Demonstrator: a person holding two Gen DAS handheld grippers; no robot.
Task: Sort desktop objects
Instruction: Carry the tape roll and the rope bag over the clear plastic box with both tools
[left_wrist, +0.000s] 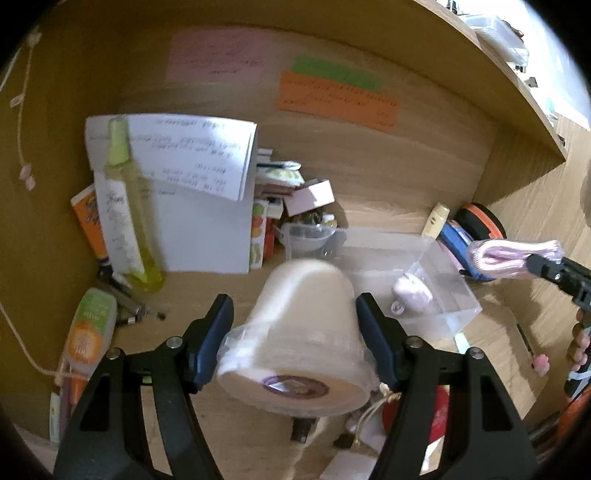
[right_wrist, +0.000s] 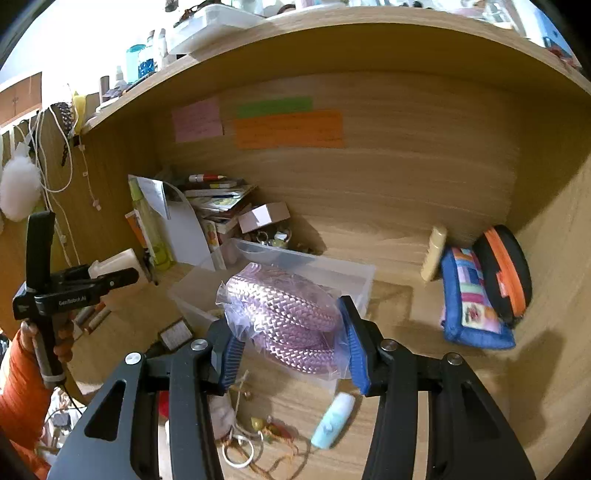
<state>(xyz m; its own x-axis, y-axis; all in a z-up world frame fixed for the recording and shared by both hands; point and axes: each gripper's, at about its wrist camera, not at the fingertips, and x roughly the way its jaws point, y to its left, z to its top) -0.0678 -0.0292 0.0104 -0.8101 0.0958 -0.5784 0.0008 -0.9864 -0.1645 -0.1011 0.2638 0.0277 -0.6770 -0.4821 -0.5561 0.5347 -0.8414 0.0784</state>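
The left tongs (left_wrist: 295, 325) grip a white tape roll (left_wrist: 303, 339) wrapped in clear film, one pad on each side of it, jaws about half open around its width. The roll hangs above the worktop (left_wrist: 207, 291), its flat end with a dark round label turned to the camera.

The right tongs (right_wrist: 291, 343) clamp a bagged coil of pink braided cord (right_wrist: 284, 321), blue pads pressing the clear bag from both sides, jaws fairly narrow. The coil sits over the near edge of a clear bin (right_wrist: 314, 266), lifted off the worktop. In the left view the same cord shows at the right edge, pinched in the tip of the right tongs.

The clear bin stands on the worktop in the middle of the alcove, and the left view shows a small pale lilac thing (left_wrist: 412, 293) lying inside it. Behind the bin are a stack of books (right_wrist: 218, 199), a small open carton (right_wrist: 264, 216) and a white file holder (left_wrist: 207, 229) with papers (left_wrist: 188, 155). A tall yellow-green bottle (left_wrist: 125, 206) stands at the left. To the right, against the back wall, lean a cream tube (right_wrist: 434, 254), a blue patchwork pouch (right_wrist: 472, 302) and a black case with an orange zip (right_wrist: 506, 273).

On the near worktop lie a light blue tube (right_wrist: 332, 421) and a tangle of string and rings (right_wrist: 247, 443). Pink, green and orange notes (right_wrist: 288, 129) are stuck on the back wall. A hand (right_wrist: 61, 343) in an orange sleeve (right_wrist: 22, 387) holds the left tongs' handle.
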